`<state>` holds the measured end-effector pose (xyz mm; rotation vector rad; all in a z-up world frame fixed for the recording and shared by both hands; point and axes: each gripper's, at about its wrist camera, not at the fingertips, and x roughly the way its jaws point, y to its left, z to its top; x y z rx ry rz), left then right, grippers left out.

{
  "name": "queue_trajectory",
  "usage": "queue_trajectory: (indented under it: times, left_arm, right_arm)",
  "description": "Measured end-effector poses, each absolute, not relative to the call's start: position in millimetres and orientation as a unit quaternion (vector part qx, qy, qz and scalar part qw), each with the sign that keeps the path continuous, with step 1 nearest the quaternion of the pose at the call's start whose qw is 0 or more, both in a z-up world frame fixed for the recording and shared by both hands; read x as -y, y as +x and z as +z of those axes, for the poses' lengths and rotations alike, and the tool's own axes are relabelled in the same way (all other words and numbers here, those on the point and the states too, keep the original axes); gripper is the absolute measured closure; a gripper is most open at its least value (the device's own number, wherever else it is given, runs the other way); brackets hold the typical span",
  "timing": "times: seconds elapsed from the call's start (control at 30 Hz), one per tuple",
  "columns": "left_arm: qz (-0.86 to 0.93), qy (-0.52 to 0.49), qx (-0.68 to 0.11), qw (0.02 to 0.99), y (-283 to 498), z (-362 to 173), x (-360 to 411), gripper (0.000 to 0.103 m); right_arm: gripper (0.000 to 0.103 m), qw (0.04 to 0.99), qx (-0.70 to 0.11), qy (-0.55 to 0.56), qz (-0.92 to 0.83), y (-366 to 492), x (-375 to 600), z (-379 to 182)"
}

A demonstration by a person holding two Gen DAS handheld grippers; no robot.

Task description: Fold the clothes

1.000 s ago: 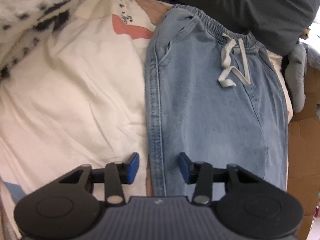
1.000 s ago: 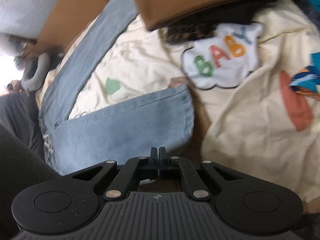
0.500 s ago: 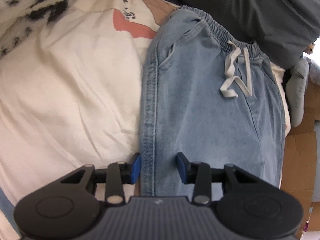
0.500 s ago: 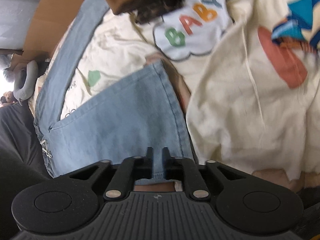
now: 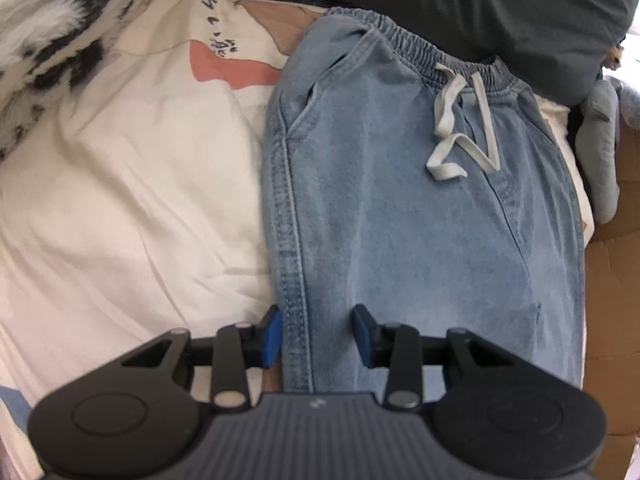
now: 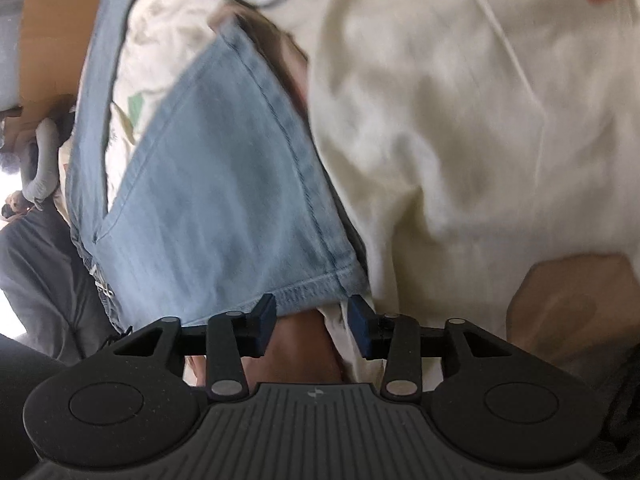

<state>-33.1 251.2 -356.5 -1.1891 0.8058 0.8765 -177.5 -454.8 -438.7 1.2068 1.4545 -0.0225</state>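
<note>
Light blue denim trousers (image 5: 420,220) carry an off-white drawstring (image 5: 460,120). Left of the trousers, the bedcover (image 5: 120,200) is cream with a salmon-pink patch (image 5: 228,68); beyond it lies white fleece (image 5: 48,28) spotted black.

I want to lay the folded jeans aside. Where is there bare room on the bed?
The cream sheet left of the jeans is bare, bordered by the spotted fleece. Right of them it is crowded: a grey plush and cardboard at the edge.

Domestic bedroom: printed cream bedsheet (image 5: 120,200) over bed, cardboard boxes (image 5: 608,280) alongside, grey plush toy (image 5: 600,152) at edge
</note>
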Motion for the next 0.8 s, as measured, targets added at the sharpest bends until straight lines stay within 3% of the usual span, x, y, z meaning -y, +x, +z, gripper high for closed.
queue_trajectory:
  times: [0.17,0.33,0.8]
  left_arm:
    - [0.39,-0.521,-0.363,0.666,-33.8,-354.5,-246.5,0.064]
    - [0.393,-0.521,-0.367,0.664,-35.0,-355.2,-242.9,0.064]
    - [0.389,-0.515,-0.372,0.667,-34.9,-351.8,-241.2,0.064]
  right_arm:
    - [0.052,0.567,-0.63,0.528,-0.038,-190.0,452.3,-457.0]
    - [0.052,0.555,-0.588,0.586,-0.06,-209.1,458.4,-469.0]
    - [0.053,0.587,-0.482,0.651,0.014,-208.2,467.8,-445.5]
